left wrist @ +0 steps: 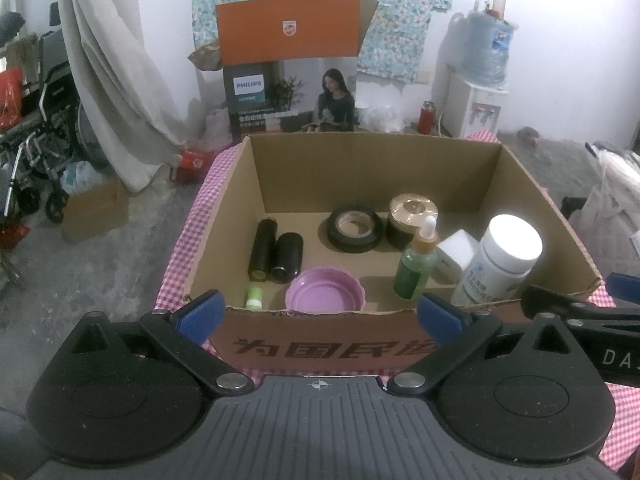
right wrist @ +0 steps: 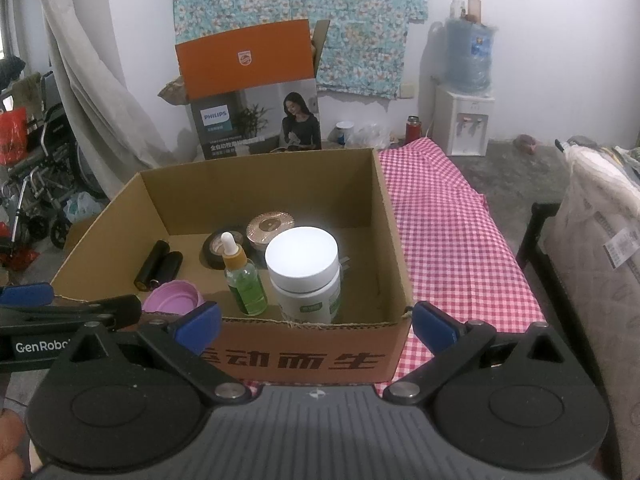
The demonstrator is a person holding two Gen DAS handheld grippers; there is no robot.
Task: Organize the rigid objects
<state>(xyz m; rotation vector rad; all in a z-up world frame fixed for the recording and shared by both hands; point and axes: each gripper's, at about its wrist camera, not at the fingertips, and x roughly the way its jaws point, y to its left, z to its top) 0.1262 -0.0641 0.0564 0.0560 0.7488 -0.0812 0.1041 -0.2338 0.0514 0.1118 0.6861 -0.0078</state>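
Jaws of my left gripper (left wrist: 319, 315) and right gripper (right wrist: 316, 322) spread wide, empty, short of the cardboard box (left wrist: 320, 342) already holding dropper bottle (right wrist: 245, 280) and white jar (right wrist: 303, 270); I judge packing near done, next move a fresh pick.

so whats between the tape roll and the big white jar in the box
The green dropper bottle stands between the tape roll and the white jar, with a small white box behind it; the left wrist view shows this best.
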